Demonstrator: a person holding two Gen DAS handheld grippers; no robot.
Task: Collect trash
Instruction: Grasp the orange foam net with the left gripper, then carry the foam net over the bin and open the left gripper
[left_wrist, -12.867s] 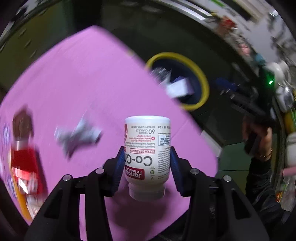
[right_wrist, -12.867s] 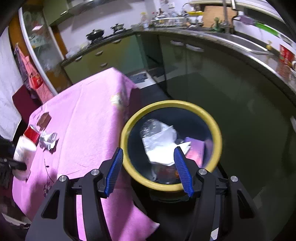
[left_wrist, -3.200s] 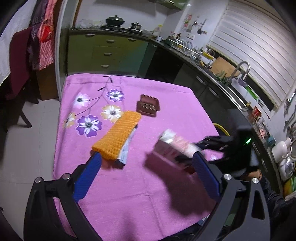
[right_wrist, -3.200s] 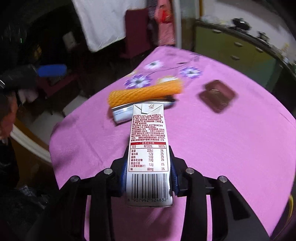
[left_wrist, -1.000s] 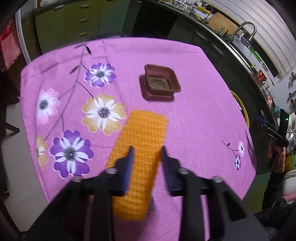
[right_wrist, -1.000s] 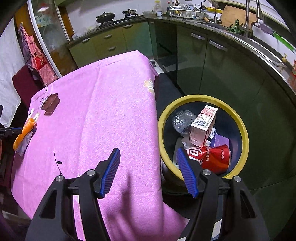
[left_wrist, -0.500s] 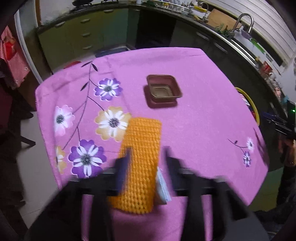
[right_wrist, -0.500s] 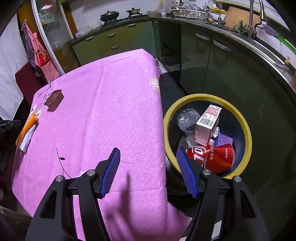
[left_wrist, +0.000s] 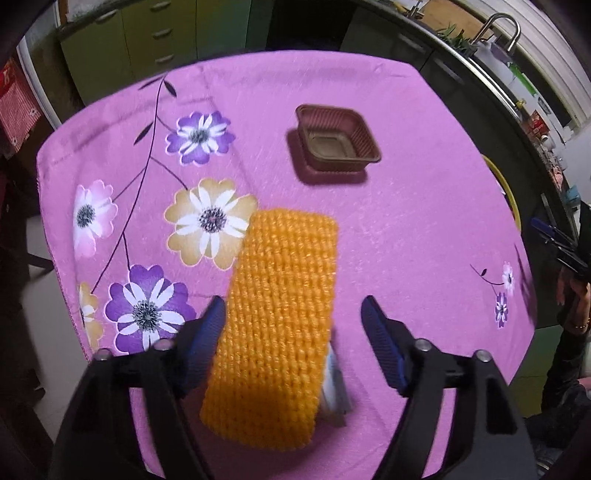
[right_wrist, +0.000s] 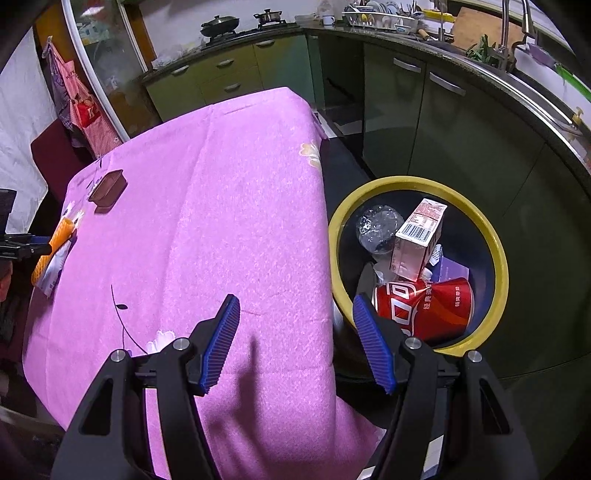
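On the pink cloth: an orange net sleeve (left_wrist: 275, 325) lay flat, with a silvery wrapper (left_wrist: 334, 384) poking out from under its right side.
Left claw (left_wrist: 291, 328): it was wide open around the orange net sleeve. Its left blue pad looked like it was touching the sleeve's edge. Its right blue pad was apart from it. It held nothing.
Brown tray (left_wrist: 336, 138): a small plastic tray sat farther back on the cloth, well apart from the sleeve.
Cloth (left_wrist: 406, 229): it was pink with purple, yellow and pink flowers on the left part.
Right claw (right_wrist: 295, 336): it was wide open and held nothing. It hung over the near corner of the table, just beside the bin.
Bin (right_wrist: 495, 243): it was a dark bin with a yellow rim, on the floor right next to the table.
Inside the bin: a milk carton (right_wrist: 417, 240) leaned up, a red paper cup (right_wrist: 428, 306) lay on its side, and a clear crumpled plastic thing (right_wrist: 376, 225) sat at the back.
Far side of the table: the orange sleeve (right_wrist: 55, 240) and the brown tray (right_wrist: 108, 190) looked tiny from the right claw's camera.
Around the room: green cupboards (right_wrist: 229, 74) stood behind the table.
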